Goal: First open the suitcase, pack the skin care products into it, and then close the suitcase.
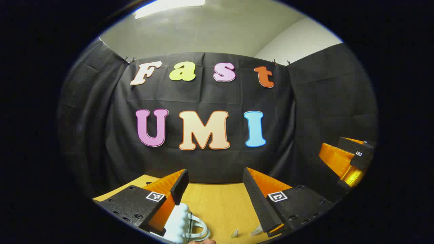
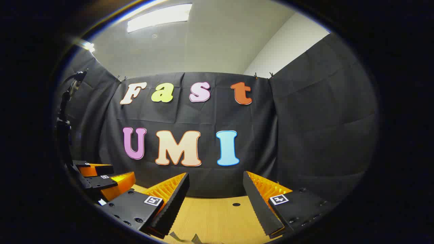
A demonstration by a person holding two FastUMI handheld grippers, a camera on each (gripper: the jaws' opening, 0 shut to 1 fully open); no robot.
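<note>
Wooden table (image 1: 220,206); suitcase (image 1: 181,223) beside left tool (image 1: 213,189).

Table (image 1: 220,203): light yellow-tan wood grain. Suitcase (image 1: 179,222), at the left gripper view's lower edge: pale blue-white, ribbed, with matching handle. Booth wall cloth (image 2: 305,135): black. Ceiling (image 2: 210,40): off-white.

A staged recording booth inside a plain room: black cloth (image 2: 305,135) is hanging clipped as walls around a wooden table (image 2: 217,220), white ceiling with a strip light (image 2: 159,17) is showing above, and a dark stand (image 2: 64,118) is rising at far left.
</note>
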